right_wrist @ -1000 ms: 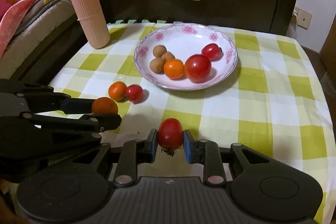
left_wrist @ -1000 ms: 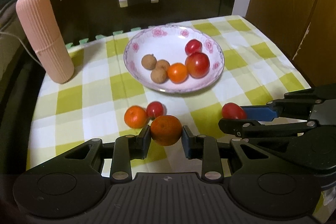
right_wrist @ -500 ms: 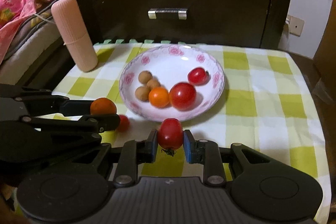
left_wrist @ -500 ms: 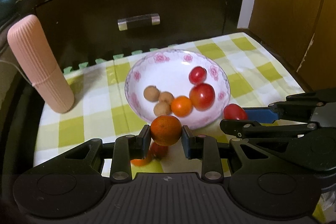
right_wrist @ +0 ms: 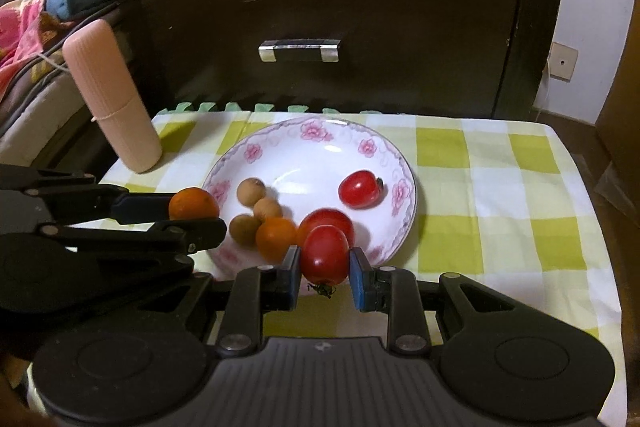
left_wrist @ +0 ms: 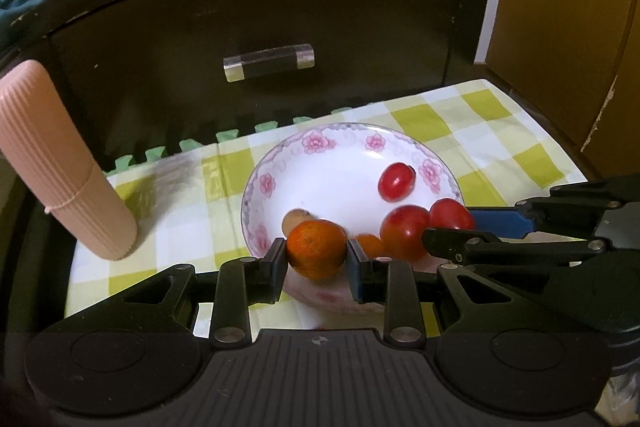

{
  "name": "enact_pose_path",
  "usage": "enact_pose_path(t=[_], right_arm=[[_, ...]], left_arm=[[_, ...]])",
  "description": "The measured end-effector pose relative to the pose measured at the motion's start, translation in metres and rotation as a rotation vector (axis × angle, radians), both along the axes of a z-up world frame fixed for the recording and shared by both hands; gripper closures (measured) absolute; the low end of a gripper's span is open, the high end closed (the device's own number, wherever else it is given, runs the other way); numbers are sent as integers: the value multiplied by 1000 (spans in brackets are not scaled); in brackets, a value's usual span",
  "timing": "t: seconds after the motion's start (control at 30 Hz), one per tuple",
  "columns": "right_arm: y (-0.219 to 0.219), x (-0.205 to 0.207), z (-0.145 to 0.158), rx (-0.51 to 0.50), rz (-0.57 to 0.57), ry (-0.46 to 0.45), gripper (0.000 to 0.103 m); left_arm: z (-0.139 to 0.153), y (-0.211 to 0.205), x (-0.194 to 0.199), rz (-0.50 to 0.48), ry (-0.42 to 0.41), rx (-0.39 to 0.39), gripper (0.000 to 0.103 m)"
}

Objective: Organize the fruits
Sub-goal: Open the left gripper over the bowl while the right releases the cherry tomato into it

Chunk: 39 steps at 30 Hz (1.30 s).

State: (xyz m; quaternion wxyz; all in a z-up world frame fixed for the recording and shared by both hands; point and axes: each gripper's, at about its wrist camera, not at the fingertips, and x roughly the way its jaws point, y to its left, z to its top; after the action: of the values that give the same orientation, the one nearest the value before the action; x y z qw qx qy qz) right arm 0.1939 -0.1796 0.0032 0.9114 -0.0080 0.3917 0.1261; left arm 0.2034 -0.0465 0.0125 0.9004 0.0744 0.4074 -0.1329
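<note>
Counter is covered in a green checked cloth, with the floral bowl set on it. Over its near rim, an orange is clamped in the left gripper and a tomato in the right gripper, fingers snug on both.

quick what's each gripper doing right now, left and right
Left gripper: jaws closed on an orange.
Right gripper: jaws closed on a red tomato.
</note>
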Motion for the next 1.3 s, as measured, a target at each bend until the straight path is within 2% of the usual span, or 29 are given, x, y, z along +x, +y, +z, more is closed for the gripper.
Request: enact_pose_path(t=[0.57, 1.3], right_arm=[[-1, 46, -7, -14, -1, -17, 78], [-2, 64, -20, -21, 5, -15, 77]], left_arm=[[-12, -7, 45, 15, 11, 7, 66], [-25, -9, 60, 9, 40, 28, 64]])
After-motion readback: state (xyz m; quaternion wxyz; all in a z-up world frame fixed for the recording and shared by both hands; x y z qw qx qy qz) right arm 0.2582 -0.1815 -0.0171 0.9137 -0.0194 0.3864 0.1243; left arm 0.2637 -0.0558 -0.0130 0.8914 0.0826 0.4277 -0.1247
